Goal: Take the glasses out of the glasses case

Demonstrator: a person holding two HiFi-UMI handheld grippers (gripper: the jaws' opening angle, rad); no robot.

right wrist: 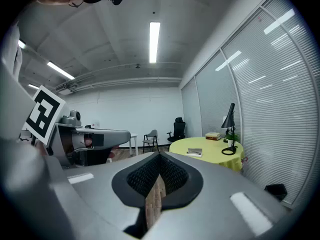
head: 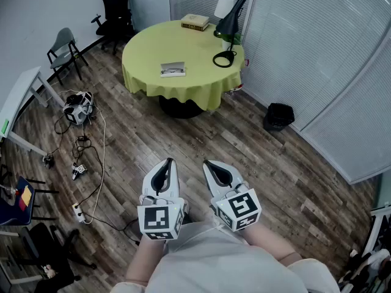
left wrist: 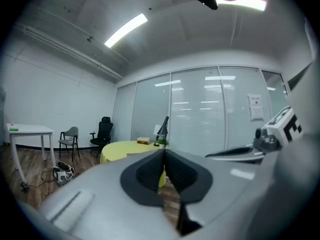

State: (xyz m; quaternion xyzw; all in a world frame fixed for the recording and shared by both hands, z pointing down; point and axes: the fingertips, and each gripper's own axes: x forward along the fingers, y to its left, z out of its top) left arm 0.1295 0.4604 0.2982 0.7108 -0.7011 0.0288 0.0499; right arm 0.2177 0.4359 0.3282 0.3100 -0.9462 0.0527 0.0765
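The glasses case (head: 173,69) is a small pale flat thing lying on the round table with the yellow cloth (head: 146,72), far ahead of me across the floor. The right gripper view also shows the case (right wrist: 194,153) on the table, small and distant. Whether glasses lie in it I cannot tell. My left gripper (head: 168,162) and right gripper (head: 206,163) are held side by side close to my body, pointing towards the table. Both are shut with nothing between the jaws. The left gripper (left wrist: 163,151) and the right gripper (right wrist: 160,156) show their tips meeting.
On the table stand a black desk lamp (head: 229,26), a book (head: 195,22) and a white roll (head: 223,7). A black bin (head: 278,116) sits right of the table. An office chair (head: 116,11), a grey chair (head: 63,46), a white desk (head: 18,96) and floor cables (head: 78,107) lie to the left.
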